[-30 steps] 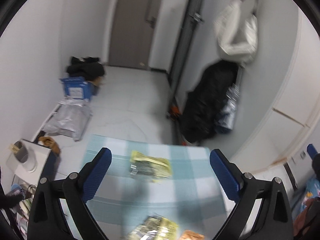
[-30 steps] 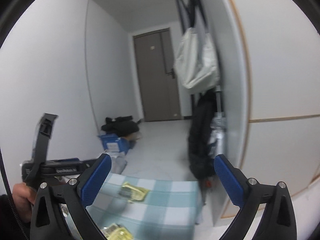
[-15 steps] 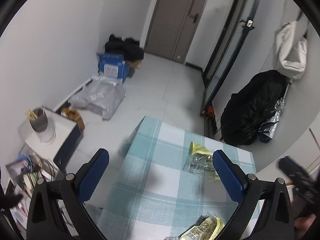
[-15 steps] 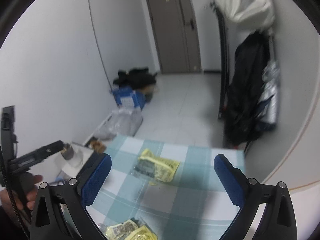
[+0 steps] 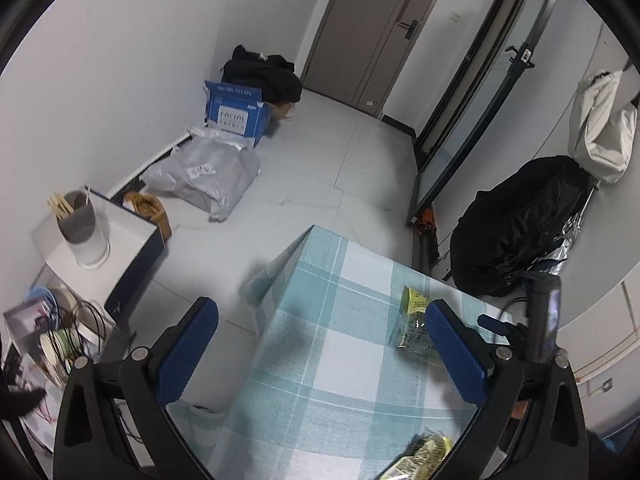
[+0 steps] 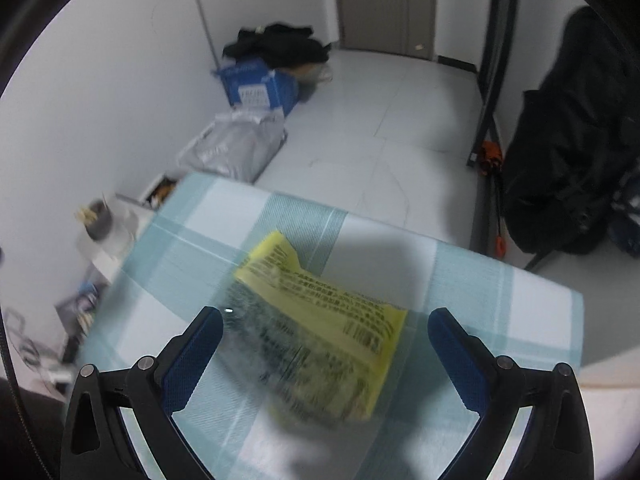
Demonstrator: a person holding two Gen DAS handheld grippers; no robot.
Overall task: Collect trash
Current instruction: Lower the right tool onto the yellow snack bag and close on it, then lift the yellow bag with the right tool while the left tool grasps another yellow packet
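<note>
A yellow and clear snack wrapper (image 6: pixel 320 340) lies on the teal checked tablecloth (image 6: pixel 460 280). My right gripper (image 6: pixel 326 356) is open, low over it, with the wrapper between the blue pads. The same wrapper (image 5: pixel 414 322) shows in the left wrist view, by the right pad. My left gripper (image 5: pixel 320 356) is open and empty above the table's left part. A second yellow wrapper (image 5: pixel 424 454) lies at the near edge. The right gripper's body (image 5: pixel 540 320) shows at the right of the left wrist view.
On the floor beyond the table are a grey plastic bag (image 5: pixel 208 172), a blue box (image 5: pixel 236 114) and dark clothes (image 5: pixel 264 76). A white side table (image 5: pixel 100 240) with a cup of sticks (image 5: pixel 80 224) stands left. A black coat (image 5: pixel 520 232) hangs right.
My right gripper has come down and forward over the far wrapper, which now fills the space between its pads. My left gripper has swung left towards the table's left edge.
</note>
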